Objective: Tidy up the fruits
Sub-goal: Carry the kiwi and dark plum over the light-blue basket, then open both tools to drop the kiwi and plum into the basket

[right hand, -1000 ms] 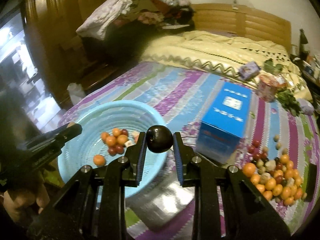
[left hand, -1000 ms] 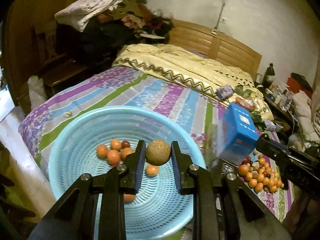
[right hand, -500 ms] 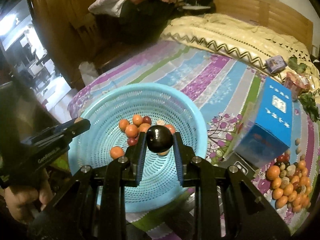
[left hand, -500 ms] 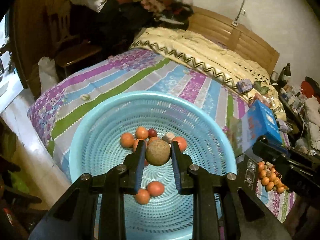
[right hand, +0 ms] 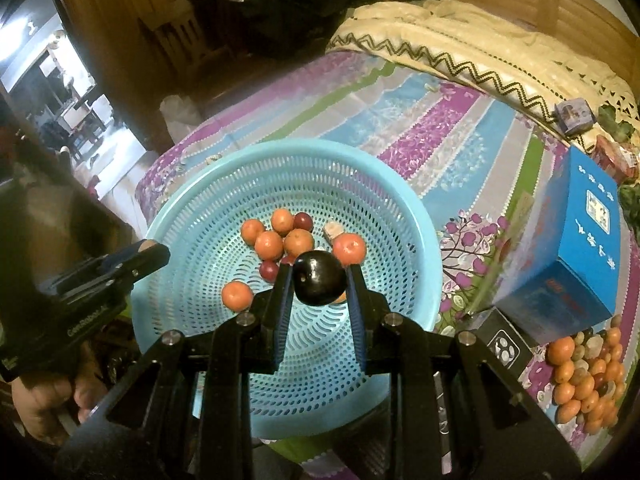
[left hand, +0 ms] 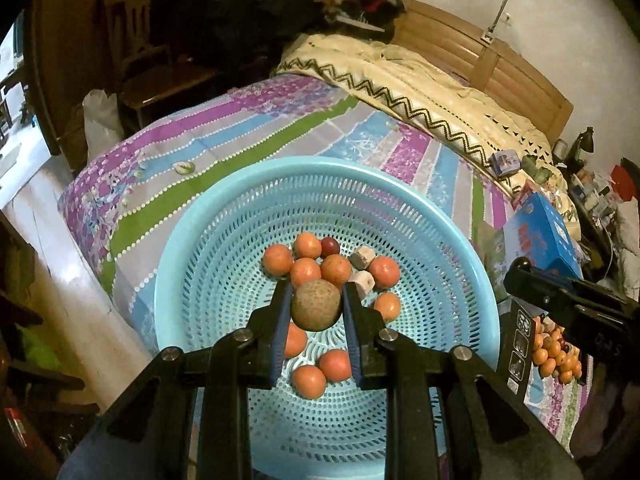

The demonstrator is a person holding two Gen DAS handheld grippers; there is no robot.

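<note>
Two grippers hang over the blue basket (left hand: 472, 256), each pinching one fruit. The left gripper (left hand: 316, 310) has its jaws pressed on a round brown fruit (left hand: 316, 310) with a rough, dull skin, held above the middle of the basket. The right gripper (right hand: 319, 284) clamps a glossy dark plum (right hand: 319, 284), also above the basket's middle, a little nearer its right side.

Inside the basket: a cluster of oranges (left hand: 306, 268) toward the far wall, with a small red fruit (left hand: 330, 246) at the cluster's far edge. Two pale chunks (left hand: 362, 258) lie just right of the cluster. More oranges lie loose on the basket floor, nearer the camera.

The basket sits on a striped bedsheet (right hand: 440, 140). Right of the basket stands a blue box (right hand: 576, 248), with a small black box (right hand: 502, 344) just in front of it, close to the basket's rim. Further right of the basket, a heap of mixed fruit (right hand: 588, 376) lies on the sheet, well apart from the basket.

Left of the basket, in the right wrist view, a hand (right hand: 44, 404) grips the left tool's handle. A cream quilt (left hand: 420, 84) lies bunched beyond the basket.
</note>
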